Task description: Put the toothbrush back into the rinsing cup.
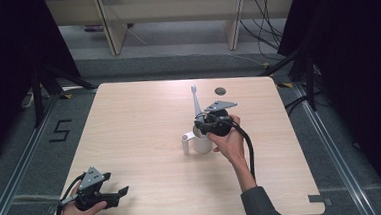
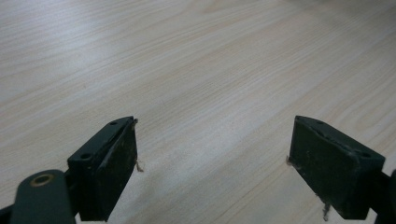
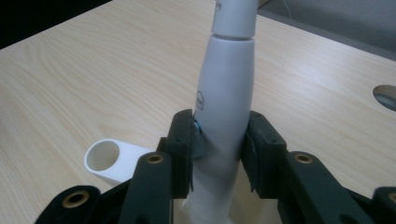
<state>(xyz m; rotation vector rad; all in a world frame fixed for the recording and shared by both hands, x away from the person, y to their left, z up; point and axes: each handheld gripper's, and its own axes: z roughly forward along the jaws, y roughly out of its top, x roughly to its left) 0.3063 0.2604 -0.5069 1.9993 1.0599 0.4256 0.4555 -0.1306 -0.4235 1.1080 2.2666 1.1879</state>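
A white electric toothbrush (image 3: pixel 226 93) stands upright in a white cup (image 1: pixel 202 143) near the middle of the wooden tabletop (image 1: pixel 144 125), and we see the right gripper (image 3: pixel 219 144) with its fingers clamped on the brush's handle; the cup's tubular handle (image 3: pixel 114 161) juts to one side, while the left gripper (image 2: pixel 212 163) rests near the tabletop's near left corner, fingers wide apart over bare wood

Pale wood-grain table (image 1: pixel 145 140) with a dark round hole (image 1: pixel 220 91); white cup (image 1: pixel 202 144) and white toothbrush (image 3: pixel 224 107) bearing a small blue mark. Black grippers (image 1: pixel 210 125) carry grey plates (image 1: pixel 91 177). Grey floor (image 1: pixel 26 162) marked "5" in black.
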